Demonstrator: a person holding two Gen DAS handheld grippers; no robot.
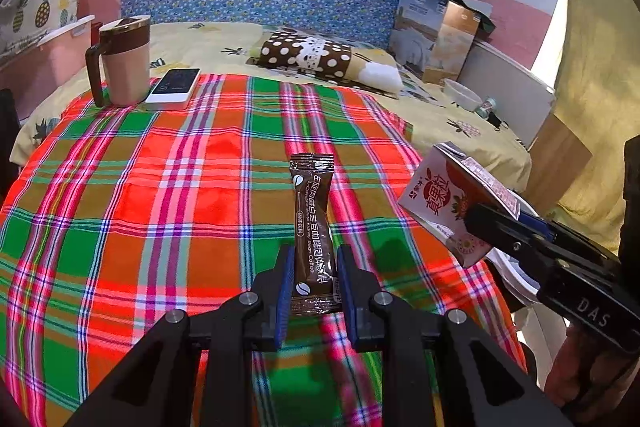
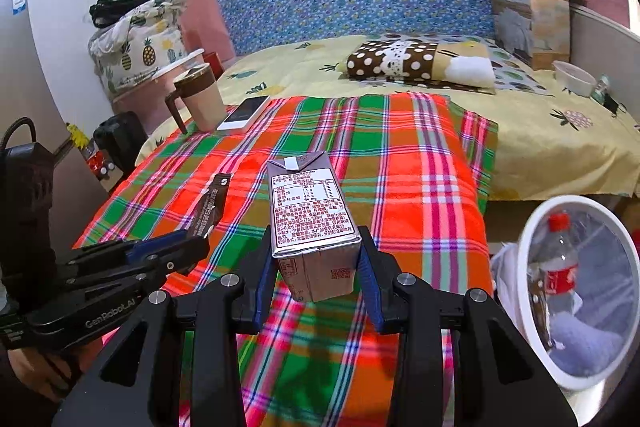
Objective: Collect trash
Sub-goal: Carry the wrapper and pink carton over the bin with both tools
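My left gripper [image 1: 314, 267] is shut on a brown coffee sachet [image 1: 313, 223] and holds it above the plaid cloth [image 1: 160, 195]. My right gripper [image 2: 318, 259] is shut on a small drink carton [image 2: 312, 227], held above the cloth's right part. In the left wrist view the carton [image 1: 448, 199] and right gripper [image 1: 492, 227] show at the right. In the right wrist view the sachet [image 2: 210, 205] and left gripper [image 2: 188, 247] show at the left. A white trash bin [image 2: 576, 287] with a plastic bottle [image 2: 558, 263] inside stands at the right, below the table edge.
A brown-lidded mug [image 1: 122, 61] and a phone [image 1: 174, 89] sit at the cloth's far left. Behind is a bed with a polka-dot pillow [image 1: 308, 55], a white bowl [image 2: 574, 77] and boxes [image 1: 434, 27] by the headboard.
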